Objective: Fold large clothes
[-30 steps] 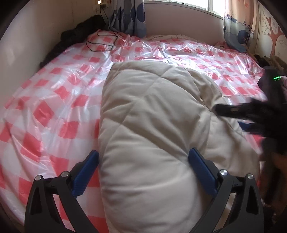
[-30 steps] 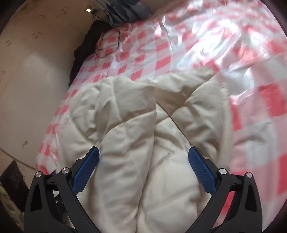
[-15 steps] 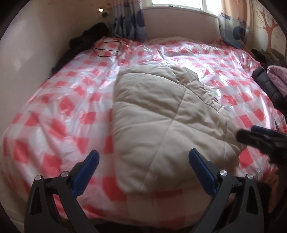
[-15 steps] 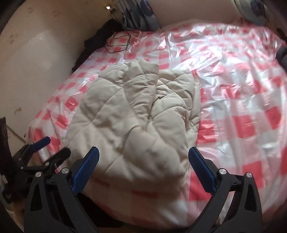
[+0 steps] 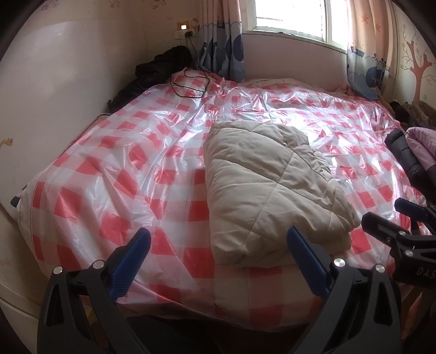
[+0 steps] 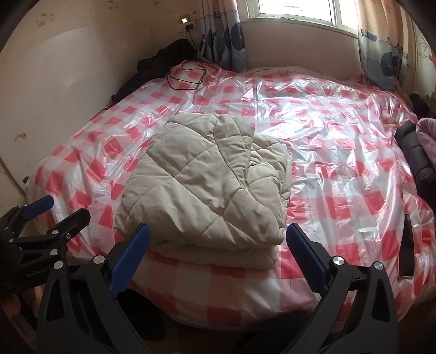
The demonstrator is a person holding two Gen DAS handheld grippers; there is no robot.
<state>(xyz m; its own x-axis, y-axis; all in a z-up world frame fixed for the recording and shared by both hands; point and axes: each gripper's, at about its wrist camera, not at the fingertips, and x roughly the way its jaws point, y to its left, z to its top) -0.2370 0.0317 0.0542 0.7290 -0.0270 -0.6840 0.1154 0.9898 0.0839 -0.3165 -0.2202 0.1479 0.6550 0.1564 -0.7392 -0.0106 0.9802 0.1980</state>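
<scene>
Folded cream quilted coat (image 5: pixel 272 188) on checked bed (image 5: pixel 114 190), left gripper (image 5: pixel 218 261) and right gripper (image 6: pixel 218 258) level at the near edge, jaws wide, empty.

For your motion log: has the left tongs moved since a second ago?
Yes. The left tongs pulled back off the jacket, toward the bed's near edge; window now shows.

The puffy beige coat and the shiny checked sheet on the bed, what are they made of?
The coat looks like matte woven fabric over soft filling: stitched squares puff up. The sheet looks like thin glossy plastic: it crinkles and glints under the window light.
</scene>
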